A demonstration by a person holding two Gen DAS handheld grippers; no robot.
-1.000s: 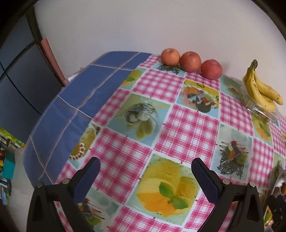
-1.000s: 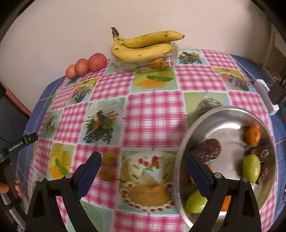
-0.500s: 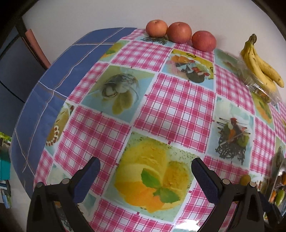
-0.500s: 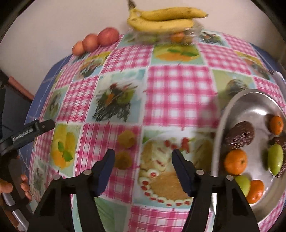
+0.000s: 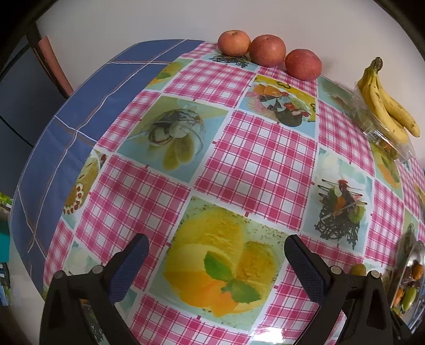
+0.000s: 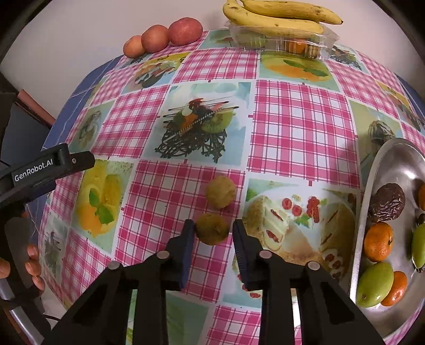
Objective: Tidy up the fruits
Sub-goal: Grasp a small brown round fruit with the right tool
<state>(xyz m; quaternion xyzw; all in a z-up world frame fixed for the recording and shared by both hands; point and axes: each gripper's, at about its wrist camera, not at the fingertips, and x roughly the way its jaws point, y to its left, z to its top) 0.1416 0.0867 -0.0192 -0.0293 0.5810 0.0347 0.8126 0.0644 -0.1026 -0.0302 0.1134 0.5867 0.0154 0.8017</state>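
Observation:
Two brown kiwis lie on the checked tablecloth in the right wrist view. My right gripper (image 6: 212, 233) is low over the table with its jaws around the nearer kiwi (image 6: 212, 231), narrowed but with a small gap on the right side. The farther kiwi (image 6: 221, 191) lies just beyond it. My left gripper (image 5: 215, 254) is open and empty above the tablecloth, and its body shows at the left in the right wrist view (image 6: 45, 167). One kiwi (image 5: 358, 269) peeks past its right finger.
A steel bowl (image 6: 372, 185) at the right holds oranges, green fruits and dark wrinkled fruits. Three apples (image 5: 267, 50) line the wall. Bananas (image 6: 281, 16) rest on a clear plastic box (image 6: 281, 43) holding small fruits. The table's left edge drops off.
My right gripper has moved left and down to the two kiwis and its jaws have narrowed around the nearer one. My left gripper has shifted slightly forward over the table.

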